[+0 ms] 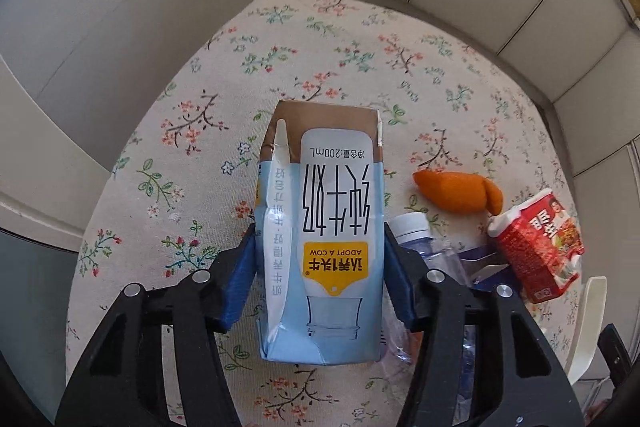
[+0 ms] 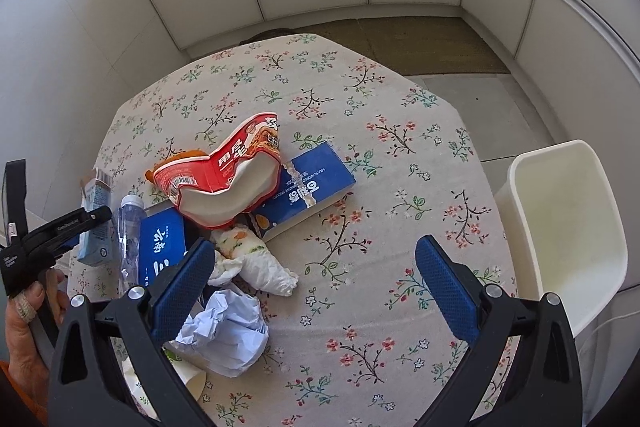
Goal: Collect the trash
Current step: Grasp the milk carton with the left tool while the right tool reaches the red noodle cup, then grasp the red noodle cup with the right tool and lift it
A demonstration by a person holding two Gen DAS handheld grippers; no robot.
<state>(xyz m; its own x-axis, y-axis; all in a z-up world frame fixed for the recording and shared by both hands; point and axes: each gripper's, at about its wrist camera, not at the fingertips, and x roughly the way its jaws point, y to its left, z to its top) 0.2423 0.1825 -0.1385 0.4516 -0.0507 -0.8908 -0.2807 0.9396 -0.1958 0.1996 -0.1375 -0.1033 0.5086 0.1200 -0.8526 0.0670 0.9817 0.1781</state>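
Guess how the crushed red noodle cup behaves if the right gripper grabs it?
The red noodle cup is already caved in, so probably thin-walled and would squash further. Likely light, looking empty inside. It leans on the blue box, so it may shift or tip when nudged by the open right gripper.

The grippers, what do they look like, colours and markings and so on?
Both the left gripper and the right gripper have black angular plastic frames with silver round bolt heads at the joints. Their jaws carry blue pads with a fine dotted texture. From the right wrist view, small white lettering shows on the left gripper's black body. No cables or sleeves are visible.
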